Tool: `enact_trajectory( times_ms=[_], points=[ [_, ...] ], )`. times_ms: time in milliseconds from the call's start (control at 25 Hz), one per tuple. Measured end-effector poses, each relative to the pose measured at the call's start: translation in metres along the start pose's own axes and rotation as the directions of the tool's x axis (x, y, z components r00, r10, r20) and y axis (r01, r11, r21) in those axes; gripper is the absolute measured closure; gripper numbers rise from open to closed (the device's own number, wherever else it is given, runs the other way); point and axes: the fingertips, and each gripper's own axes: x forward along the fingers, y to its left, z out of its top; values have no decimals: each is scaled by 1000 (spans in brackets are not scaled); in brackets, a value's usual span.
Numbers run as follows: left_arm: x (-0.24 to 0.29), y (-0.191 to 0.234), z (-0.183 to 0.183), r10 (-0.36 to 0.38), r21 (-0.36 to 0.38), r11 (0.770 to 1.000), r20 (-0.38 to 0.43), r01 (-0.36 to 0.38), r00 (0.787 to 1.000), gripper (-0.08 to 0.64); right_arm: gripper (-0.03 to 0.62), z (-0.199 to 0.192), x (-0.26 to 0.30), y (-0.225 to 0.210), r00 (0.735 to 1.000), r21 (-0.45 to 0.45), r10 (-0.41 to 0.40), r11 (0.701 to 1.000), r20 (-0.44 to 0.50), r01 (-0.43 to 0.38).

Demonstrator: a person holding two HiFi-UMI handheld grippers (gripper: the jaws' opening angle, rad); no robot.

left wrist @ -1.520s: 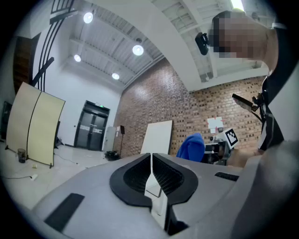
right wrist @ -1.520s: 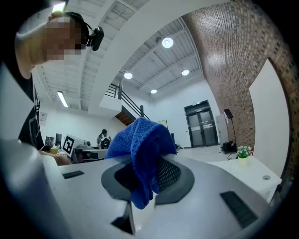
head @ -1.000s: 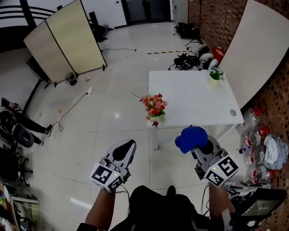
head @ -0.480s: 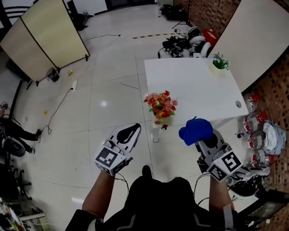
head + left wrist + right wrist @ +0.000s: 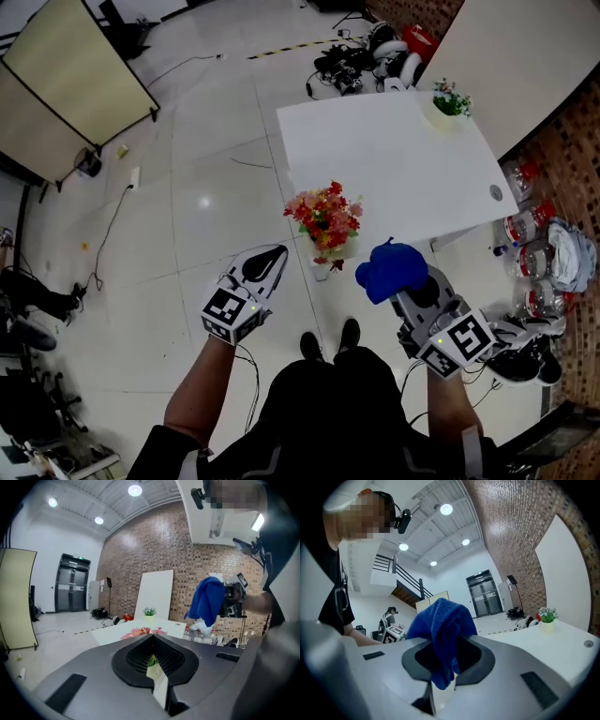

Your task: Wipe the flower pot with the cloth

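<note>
A flower pot (image 5: 324, 223) with red and pink flowers stands at the near corner of the white table (image 5: 394, 169); its blooms show low in the left gripper view as the flower pot (image 5: 142, 631). My right gripper (image 5: 405, 284) is shut on a blue cloth (image 5: 390, 271), held in the air just right of the pot and short of the table edge. The blue cloth (image 5: 441, 621) bunches out above my right gripper (image 5: 443, 668). My left gripper (image 5: 266, 262) hovers left of the pot, shut and holding nothing; the left gripper (image 5: 153, 666) points toward the table.
A small pot with a green plant (image 5: 448, 102) sits at the table's far right corner. Bottles and bags (image 5: 541, 271) lie on the floor at the right by the brick wall. Cables and gear (image 5: 361, 60) lie beyond the table, and a folding screen (image 5: 66, 84) stands far left.
The table and flower pot have come nearer and lower in the head view as the person walked toward them. Both grippers keep their pose, the right still holding the cloth.
</note>
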Motion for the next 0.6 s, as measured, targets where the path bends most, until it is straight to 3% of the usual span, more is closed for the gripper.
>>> enact_trajectory(
  times_ms=[160, 320, 480, 600],
  points=[
    [26, 1, -13, -32, 17, 999, -41, 33, 999, 558, 548, -13, 5, -15, 1000, 46, 16, 999, -4, -16],
    [60, 4, -45, -77, 119, 989, -132, 93, 988, 558, 548, -30, 15, -18, 999, 37, 35, 999, -6, -35],
    [86, 14, -79, -135, 118, 980, -185, 159, 973, 558, 548, -62, 31, -14, 999, 95, -14, 995, -33, 17],
    [95, 16, -99, -202, 156, 958, -222, 239, 954, 558, 548, -89, 43, 1, 998, 153, -43, 987, -47, 50]
  ],
)
